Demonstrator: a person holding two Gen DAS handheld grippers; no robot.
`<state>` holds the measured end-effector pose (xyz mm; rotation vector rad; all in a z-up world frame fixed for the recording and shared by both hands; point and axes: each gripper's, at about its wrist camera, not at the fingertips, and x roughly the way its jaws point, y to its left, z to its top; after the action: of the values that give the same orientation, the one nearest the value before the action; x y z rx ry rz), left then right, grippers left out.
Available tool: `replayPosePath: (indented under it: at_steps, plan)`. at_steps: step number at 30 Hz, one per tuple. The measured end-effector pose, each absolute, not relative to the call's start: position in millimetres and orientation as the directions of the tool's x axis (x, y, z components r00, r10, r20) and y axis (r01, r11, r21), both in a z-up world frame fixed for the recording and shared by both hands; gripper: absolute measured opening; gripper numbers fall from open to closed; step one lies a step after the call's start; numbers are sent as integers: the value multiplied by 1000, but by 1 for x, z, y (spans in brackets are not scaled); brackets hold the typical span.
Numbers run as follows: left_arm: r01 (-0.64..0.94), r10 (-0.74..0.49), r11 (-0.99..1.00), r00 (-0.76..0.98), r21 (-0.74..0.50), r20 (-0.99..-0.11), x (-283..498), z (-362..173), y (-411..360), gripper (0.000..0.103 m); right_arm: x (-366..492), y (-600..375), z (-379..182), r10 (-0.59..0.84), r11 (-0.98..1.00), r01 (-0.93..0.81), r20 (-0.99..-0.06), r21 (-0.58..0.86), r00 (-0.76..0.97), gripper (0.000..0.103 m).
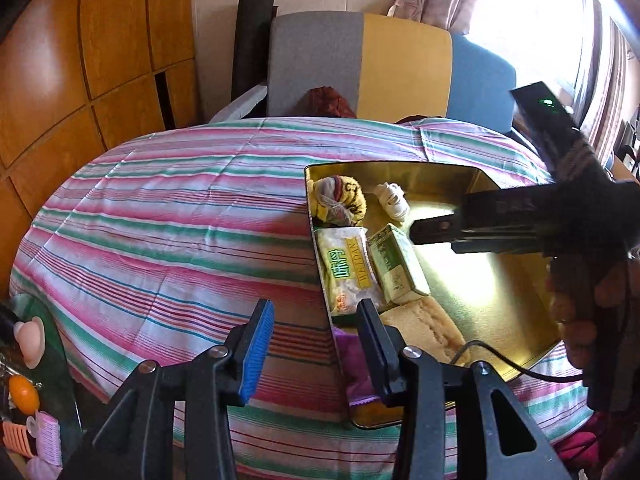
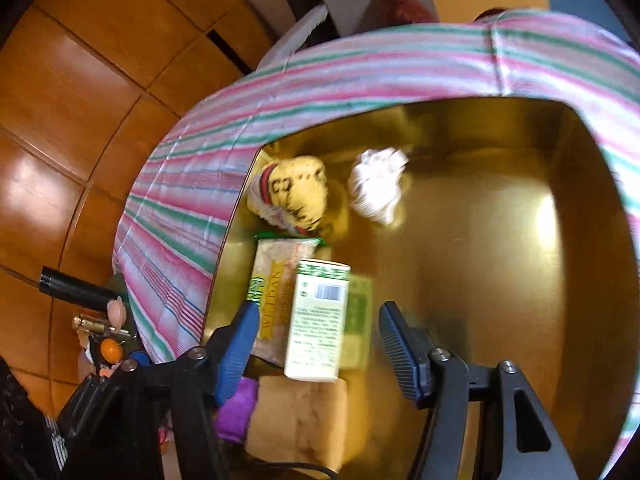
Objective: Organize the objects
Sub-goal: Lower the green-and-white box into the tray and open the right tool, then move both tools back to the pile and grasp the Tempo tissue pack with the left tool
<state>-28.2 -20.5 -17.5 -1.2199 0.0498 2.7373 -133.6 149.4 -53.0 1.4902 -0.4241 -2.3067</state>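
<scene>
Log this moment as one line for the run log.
right claw: open over gold tin | green-white box: lying in tin, unpinched | left claw: part open at tin's near rim, holding nothing

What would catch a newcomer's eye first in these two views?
The shiny gold tin on the striped tablecloth, with a green box, a snack packet and rolled socks lined along its left wall. The right hand-held gripper hangs open over the green box.
</scene>
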Motion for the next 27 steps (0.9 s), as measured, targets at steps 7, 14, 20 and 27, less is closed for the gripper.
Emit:
replayPosePath:
  at_steps: [7,14,20,27]
  plan:
    - [-172,130,-985,-673,-17,-728,-21,-9,-9,43,-99,181,-26,-357,-933,152,-801,325,-480,74]
    - [-203,148,-979,-674,-11,-724,-15,-3,3,43,-66,230,-9,-281,-959,128,-782,254,-556,78]
    - [-244,172,-970,-668,-5,-724,-12,0,20,43,-47,288,-3,-188,-976,20,-781,219,-595,80]
    - [-311,198,-950,-657,22,-727,-11,2,49,43,-24,369,-6,-41,-973,-156,-796,169,-604,81]
